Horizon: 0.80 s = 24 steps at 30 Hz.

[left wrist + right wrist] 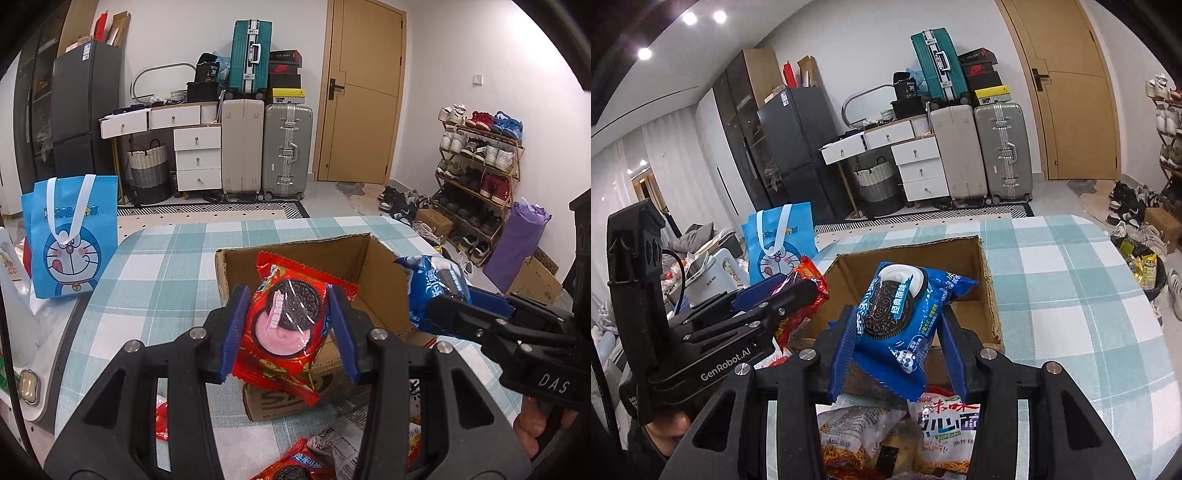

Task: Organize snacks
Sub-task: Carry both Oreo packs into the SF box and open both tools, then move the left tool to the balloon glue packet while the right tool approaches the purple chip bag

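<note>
Left gripper (290,326): clamped on red pack (291,325), held above near edge of box (376,273). Right gripper (899,336): clamped on blue pack (897,317), likewise above box, just beside the red. Box: open cardboard, on checked worktop (155,280). Loose snacks (886,439): worktop, below grippers.

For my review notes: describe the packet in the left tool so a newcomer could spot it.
On the checked tablecloth stands an open cardboard box. In front of it the left tool grips a red cookie packet; the right tool's packet is blue.
</note>
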Available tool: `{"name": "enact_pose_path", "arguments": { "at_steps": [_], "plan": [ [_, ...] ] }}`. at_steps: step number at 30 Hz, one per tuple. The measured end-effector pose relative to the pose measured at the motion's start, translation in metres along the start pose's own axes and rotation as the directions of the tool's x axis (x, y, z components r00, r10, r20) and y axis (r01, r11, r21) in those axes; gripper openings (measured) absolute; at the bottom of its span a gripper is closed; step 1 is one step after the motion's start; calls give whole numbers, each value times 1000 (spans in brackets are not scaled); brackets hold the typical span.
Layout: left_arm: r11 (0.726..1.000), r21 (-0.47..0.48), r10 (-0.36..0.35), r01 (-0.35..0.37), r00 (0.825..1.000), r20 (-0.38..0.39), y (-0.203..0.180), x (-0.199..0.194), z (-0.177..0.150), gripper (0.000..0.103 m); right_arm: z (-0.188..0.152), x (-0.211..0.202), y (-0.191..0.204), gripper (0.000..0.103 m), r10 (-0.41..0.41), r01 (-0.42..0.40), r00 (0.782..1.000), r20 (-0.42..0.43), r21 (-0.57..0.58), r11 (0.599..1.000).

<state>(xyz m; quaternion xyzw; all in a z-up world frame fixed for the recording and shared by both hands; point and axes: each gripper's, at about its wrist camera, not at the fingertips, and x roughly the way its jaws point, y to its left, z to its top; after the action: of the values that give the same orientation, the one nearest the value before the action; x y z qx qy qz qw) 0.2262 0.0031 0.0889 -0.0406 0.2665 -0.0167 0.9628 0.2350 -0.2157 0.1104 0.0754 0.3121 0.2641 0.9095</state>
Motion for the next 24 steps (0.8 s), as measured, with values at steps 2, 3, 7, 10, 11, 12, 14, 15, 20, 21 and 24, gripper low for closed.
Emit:
{"name": "enact_pose_path", "arguments": {
  "at_steps": [2,3,7,10,11,12,14,15,20,21,24],
  "plan": [
    [1000,6,4,-4,1000,-9,-1,5,1,41,3,3,-1,45,-1,1,1000,-5,1,1000],
    [1000,8,6,-6,1000,-12,-1,7,2,41,5,5,-1,45,-4,4,1000,-8,0,1000],
    [1000,5,10,-10,999,-31,1,15,4,41,12,12,-5,47,-12,12,1000,-16,12,1000],
    [1000,3,20,-20,999,-28,4,17,5,42,16,12,-6,53,-16,16,1000,-8,24,1000],
    [1000,4,22,-22,999,-29,4,16,6,42,17,9,-6,58,-13,13,1000,1,23,1000],
    [1000,5,18,-18,999,-32,5,16,6,43,17,6,-5,61,-12,12,1000,10,17,1000],
    [1000,3,10,-10,999,-35,9,13,6,53,17,-4,-5,73,-20,20,999,25,6,1000],
    [1000,0,6,-6,1000,-29,11,9,6,64,15,-8,-6,77,-21,21,999,31,2,1000],
    [1000,-14,-7,7,1000,0,21,-13,-2,87,6,-31,-7,102,-33,33,999,43,-2,999],
    [1000,-14,-9,9,1000,-7,24,-18,-4,88,4,-34,-7,102,-33,33,999,43,-5,999],
    [1000,-16,3,-3,1000,-8,31,-32,-13,95,-7,-45,-5,102,-40,41,999,30,-17,999]
  ]
}}
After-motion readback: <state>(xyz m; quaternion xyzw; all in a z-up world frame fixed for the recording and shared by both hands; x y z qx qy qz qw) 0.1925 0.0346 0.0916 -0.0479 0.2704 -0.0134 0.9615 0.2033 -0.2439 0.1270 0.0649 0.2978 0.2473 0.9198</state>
